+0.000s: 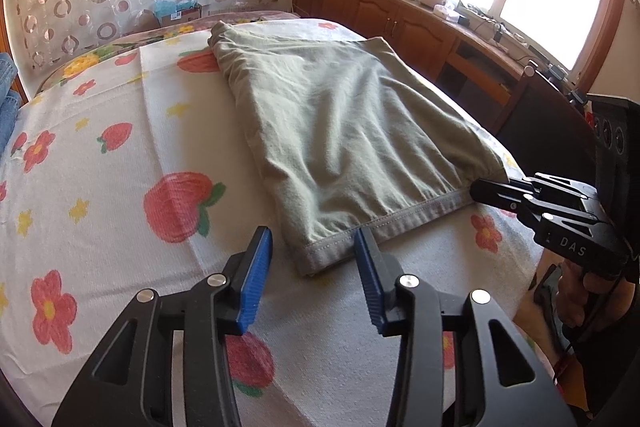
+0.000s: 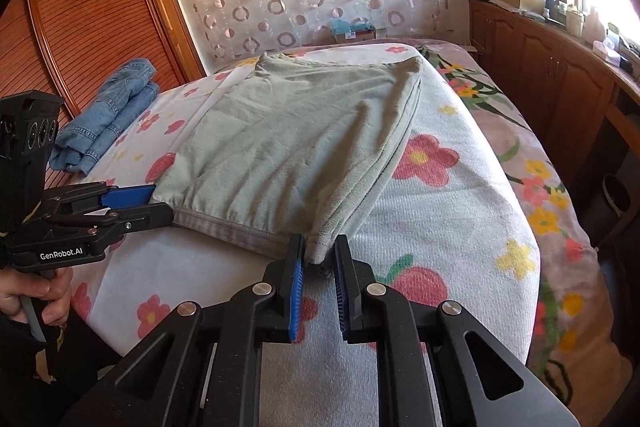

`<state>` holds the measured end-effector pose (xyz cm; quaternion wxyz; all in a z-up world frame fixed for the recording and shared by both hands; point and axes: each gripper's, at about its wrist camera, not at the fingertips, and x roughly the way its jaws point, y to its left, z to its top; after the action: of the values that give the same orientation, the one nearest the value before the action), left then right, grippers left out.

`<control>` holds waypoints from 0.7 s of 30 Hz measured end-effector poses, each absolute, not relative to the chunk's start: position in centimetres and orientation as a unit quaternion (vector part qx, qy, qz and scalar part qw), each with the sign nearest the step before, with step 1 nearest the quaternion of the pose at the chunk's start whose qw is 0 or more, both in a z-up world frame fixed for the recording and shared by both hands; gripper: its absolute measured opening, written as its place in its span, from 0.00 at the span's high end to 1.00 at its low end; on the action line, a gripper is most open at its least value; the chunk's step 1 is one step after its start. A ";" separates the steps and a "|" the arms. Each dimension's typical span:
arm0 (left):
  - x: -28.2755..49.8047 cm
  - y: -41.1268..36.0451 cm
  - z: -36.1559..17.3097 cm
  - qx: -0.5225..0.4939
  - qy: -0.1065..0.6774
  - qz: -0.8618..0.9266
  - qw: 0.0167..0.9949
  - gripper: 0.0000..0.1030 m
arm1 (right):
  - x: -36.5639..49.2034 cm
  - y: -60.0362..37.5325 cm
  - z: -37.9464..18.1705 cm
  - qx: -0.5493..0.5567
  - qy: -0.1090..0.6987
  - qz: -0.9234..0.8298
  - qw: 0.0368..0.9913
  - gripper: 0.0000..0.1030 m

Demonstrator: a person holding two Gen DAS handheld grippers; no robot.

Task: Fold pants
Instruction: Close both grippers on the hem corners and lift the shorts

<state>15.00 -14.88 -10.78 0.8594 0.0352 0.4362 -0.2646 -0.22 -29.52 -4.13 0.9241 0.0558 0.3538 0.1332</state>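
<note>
Pale green pants (image 1: 340, 115) (image 2: 288, 131) lie folded flat on a flower-print bed cover (image 1: 100, 187), with the stitched waistband toward me. My left gripper (image 1: 314, 255) straddles the waistband's near left corner with its jaws apart; the left blue pad (image 1: 260, 267) stands clear of the cloth, so it is open. In the right wrist view the left gripper (image 2: 156, 205) sits at that same corner. My right gripper (image 2: 320, 267) has its blue pads close together on the waistband's other corner, and the cloth fills the gap. The right gripper (image 1: 480, 191) also shows in the left wrist view.
Folded blue jeans (image 2: 108, 119) lie on the bed's far left side. A wooden cabinet (image 1: 400, 23) with clutter on top runs under the window on the right. A slatted wardrobe (image 2: 80, 27) stands at left. A hand (image 2: 36, 291) holds the left gripper's handle.
</note>
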 end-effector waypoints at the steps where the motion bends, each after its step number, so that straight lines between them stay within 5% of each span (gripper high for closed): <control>1: 15.0 -14.9 -10.8 0.035 0.435 -0.267 0.859 0.62 | -0.2 -29.5 -4.1 0.054 0.353 0.133 0.925 0.86; 2: 15.0 -14.9 -10.8 0.033 0.434 -0.272 0.858 0.71 | -0.3 -29.3 -4.1 0.054 0.351 0.133 0.925 0.86; 8: 14.9 -14.9 -10.2 0.031 0.429 -0.278 0.859 0.86 | -0.3 -29.3 -3.5 0.056 0.339 0.139 0.929 0.87; 21: 14.3 -11.8 -0.7 -0.001 0.354 -0.282 0.892 0.89 | -1.8 -28.2 4.4 0.043 0.266 0.166 0.949 0.87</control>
<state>14.33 -11.81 -0.75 0.8916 -0.0011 0.3544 -0.2820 -1.78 -28.24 4.41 0.9487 0.0427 0.2655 0.1665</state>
